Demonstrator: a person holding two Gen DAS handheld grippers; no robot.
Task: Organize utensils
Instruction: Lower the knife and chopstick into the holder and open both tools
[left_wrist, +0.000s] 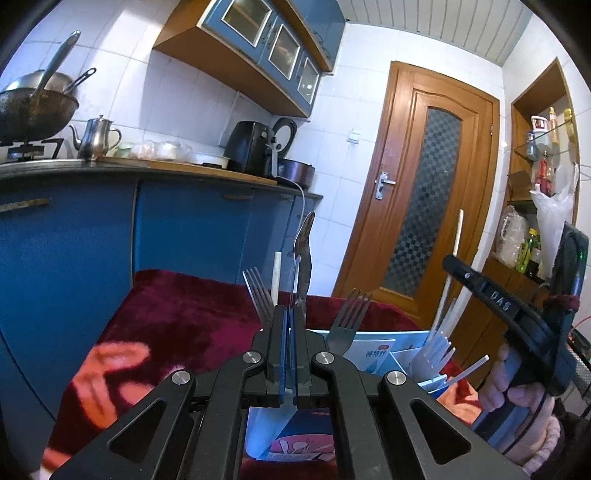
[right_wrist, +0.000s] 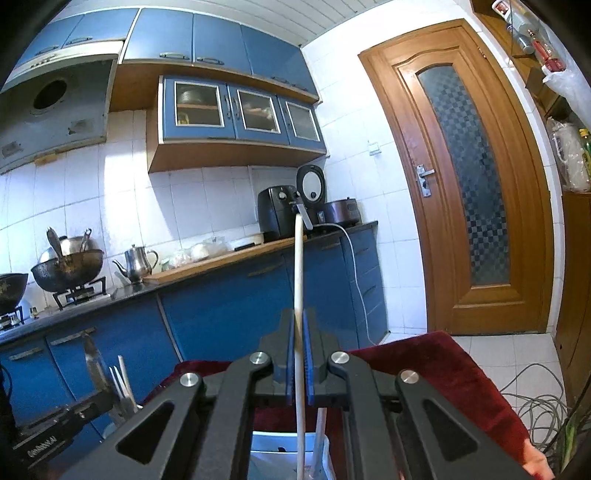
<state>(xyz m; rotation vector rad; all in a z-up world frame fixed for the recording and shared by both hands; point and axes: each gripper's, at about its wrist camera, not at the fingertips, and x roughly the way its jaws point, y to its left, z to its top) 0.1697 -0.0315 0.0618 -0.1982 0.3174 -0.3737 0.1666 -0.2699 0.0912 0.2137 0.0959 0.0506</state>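
My left gripper (left_wrist: 289, 314) is shut on a knife (left_wrist: 304, 254), held upright with its dark blade pointing up, over a blue and white carton holder (left_wrist: 291, 439). Two metal forks (left_wrist: 258, 295) (left_wrist: 349, 317), a pale chopstick (left_wrist: 276, 277) and white plastic forks (left_wrist: 434, 354) stand in carton compartments on the red cloth (left_wrist: 177, 314). My right gripper (right_wrist: 299, 325) is shut on a pale chopstick (right_wrist: 300, 266), upright above a white compartment (right_wrist: 273, 454). The right gripper body also shows at the right of the left wrist view (left_wrist: 517, 317), and its chopstick (left_wrist: 452, 266) too.
Blue kitchen cabinets (right_wrist: 221, 314) with a countertop holding a wok (right_wrist: 68, 273), a metal teapot (right_wrist: 136, 264), an air fryer (right_wrist: 275, 212) and a cooker stand behind. A wooden door (right_wrist: 469, 177) is on the right. Cables (right_wrist: 535, 398) lie on the tiled floor.
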